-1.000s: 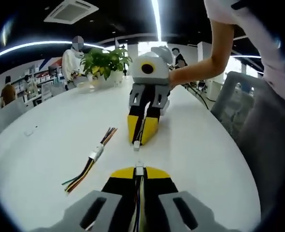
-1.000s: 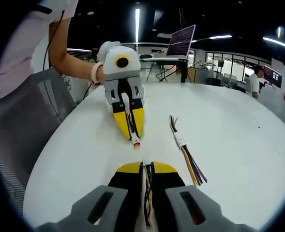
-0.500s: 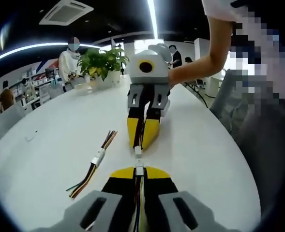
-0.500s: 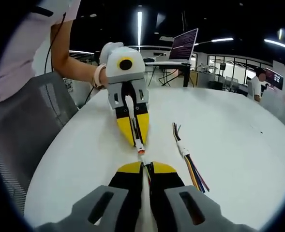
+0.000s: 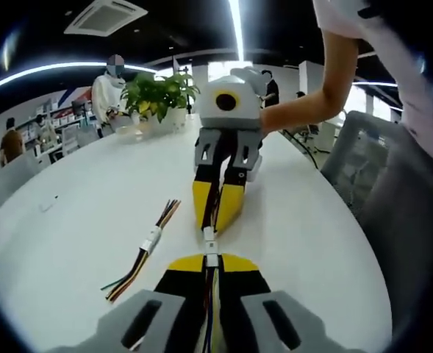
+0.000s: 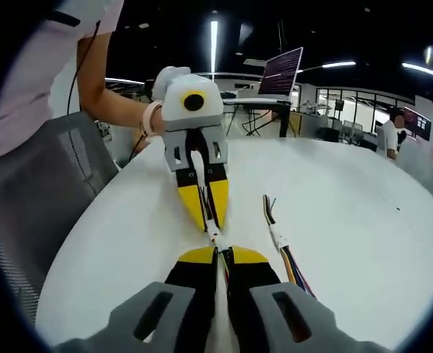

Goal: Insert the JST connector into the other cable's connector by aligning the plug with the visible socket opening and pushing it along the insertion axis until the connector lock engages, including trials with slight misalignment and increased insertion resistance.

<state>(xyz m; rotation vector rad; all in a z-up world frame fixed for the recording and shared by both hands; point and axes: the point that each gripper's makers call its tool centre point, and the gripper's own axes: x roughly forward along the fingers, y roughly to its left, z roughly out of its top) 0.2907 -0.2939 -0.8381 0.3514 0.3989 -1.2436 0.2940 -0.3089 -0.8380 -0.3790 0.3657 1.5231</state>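
The 2 white JST connectors meet tip to tip above the white table (image 5: 69,220), between the 2 grippers. The left gripper (image 5: 212,259) has its jaws pressed together on the socket connector (image 5: 212,259) and its wires; the right gripper (image 6: 222,254) likewise pinches the plug connector (image 5: 209,236) and its cable. Whether the lock has caught is too small to tell. A spare cable (image 5: 144,244) with coloured wires lies just beside them. A potted plant (image 5: 157,95) stands well apart.
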